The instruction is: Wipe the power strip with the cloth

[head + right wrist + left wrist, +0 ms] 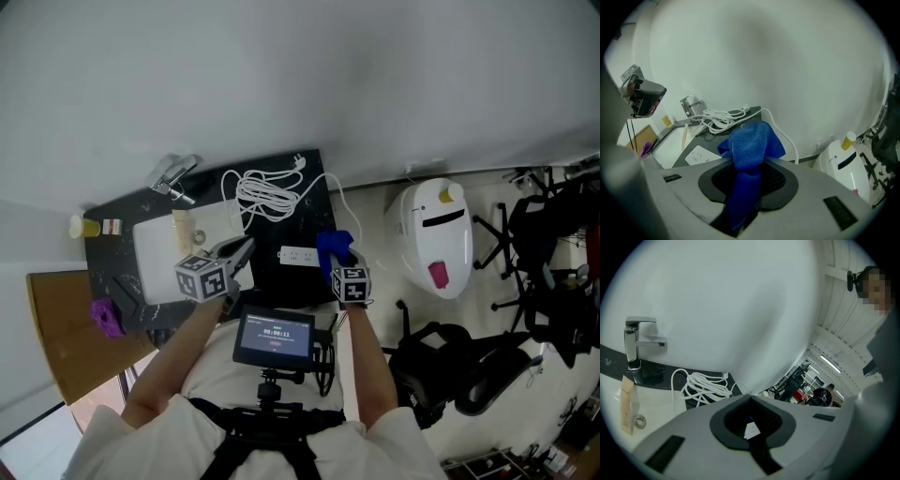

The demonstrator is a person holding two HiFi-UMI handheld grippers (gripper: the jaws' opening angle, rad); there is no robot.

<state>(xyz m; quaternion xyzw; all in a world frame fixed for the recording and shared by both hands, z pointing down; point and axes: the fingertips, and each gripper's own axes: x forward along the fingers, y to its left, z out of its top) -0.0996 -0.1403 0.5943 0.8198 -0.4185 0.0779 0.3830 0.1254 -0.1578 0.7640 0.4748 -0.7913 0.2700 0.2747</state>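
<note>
A white power strip [298,255] lies flat on the dark countertop [309,197], its white cable [270,194] coiled behind it. My right gripper [339,257] is shut on a blue cloth [335,246], held just right of the strip and near its end. In the right gripper view the cloth [750,145] bunches up out of the jaws, with the strip [701,154] below and to the left. My left gripper [242,251] hovers left of the strip over the sink's edge. In its own view the left gripper [750,399] has its jaws together with nothing held.
A white sink [159,246] with a chrome faucet [173,176] fills the counter's left part. A yellow bottle [86,226] and a purple object [106,317] sit at the left. A white appliance [436,234] and black chairs [469,366] stand on the floor to the right.
</note>
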